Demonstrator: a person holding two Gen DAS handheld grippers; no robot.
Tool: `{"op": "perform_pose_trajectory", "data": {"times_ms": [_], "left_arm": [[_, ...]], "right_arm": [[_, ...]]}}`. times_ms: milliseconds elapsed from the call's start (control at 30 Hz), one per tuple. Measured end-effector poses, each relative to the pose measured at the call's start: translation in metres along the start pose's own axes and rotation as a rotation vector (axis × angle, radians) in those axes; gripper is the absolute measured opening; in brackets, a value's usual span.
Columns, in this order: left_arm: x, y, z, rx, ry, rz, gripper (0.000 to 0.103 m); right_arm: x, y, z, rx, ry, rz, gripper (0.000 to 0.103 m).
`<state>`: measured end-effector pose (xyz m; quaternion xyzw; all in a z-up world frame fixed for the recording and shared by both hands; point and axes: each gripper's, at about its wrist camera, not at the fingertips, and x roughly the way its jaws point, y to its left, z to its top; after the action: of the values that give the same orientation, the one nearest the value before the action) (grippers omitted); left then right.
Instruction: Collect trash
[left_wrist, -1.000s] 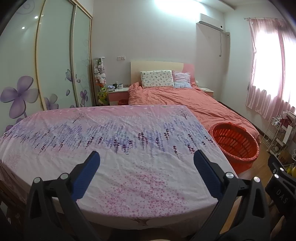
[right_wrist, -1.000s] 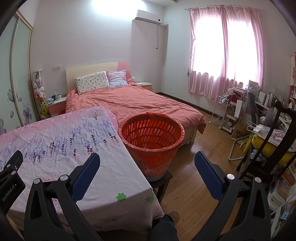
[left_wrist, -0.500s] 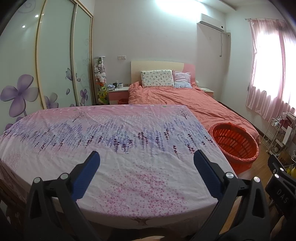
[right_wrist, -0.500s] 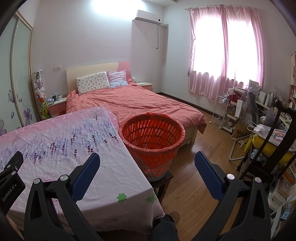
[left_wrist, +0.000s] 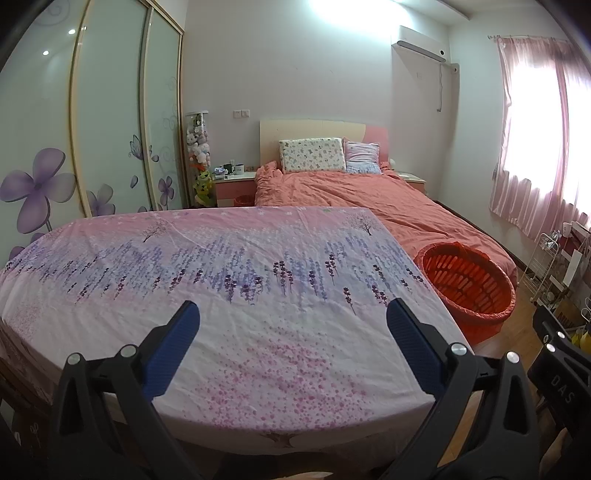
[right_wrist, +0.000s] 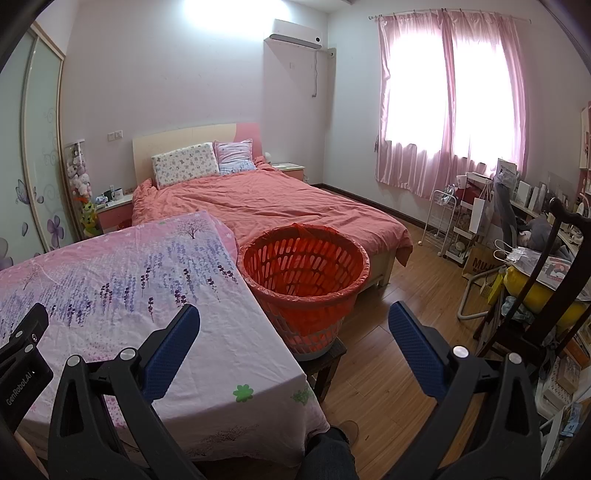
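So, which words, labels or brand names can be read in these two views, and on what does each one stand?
"DAS": on the black body of the right gripper, at the left view's edge.
"GenRobot.AI": on the black body of the left gripper, at the right view's edge.
"MUJ", cut off: on the brown paper bag.
Papers on the desk: too small to read.

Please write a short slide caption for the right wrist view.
Open right gripper above the floral tablecloth's edge, facing an orange laundry basket on a low stool.
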<state>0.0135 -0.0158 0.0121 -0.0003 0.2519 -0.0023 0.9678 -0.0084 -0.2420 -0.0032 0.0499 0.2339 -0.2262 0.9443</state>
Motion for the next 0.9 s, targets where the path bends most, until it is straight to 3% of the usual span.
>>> {"op": "perform_pose_trajectory", "data": {"times_ms": [900], "left_arm": [[0.0008,-0.0020,-0.0031,0.002,0.005,-0.001,0.099]], "right_arm": [[0.0006,0.0002,-0.0005,0.002,0.002,0.001,0.101]]}}
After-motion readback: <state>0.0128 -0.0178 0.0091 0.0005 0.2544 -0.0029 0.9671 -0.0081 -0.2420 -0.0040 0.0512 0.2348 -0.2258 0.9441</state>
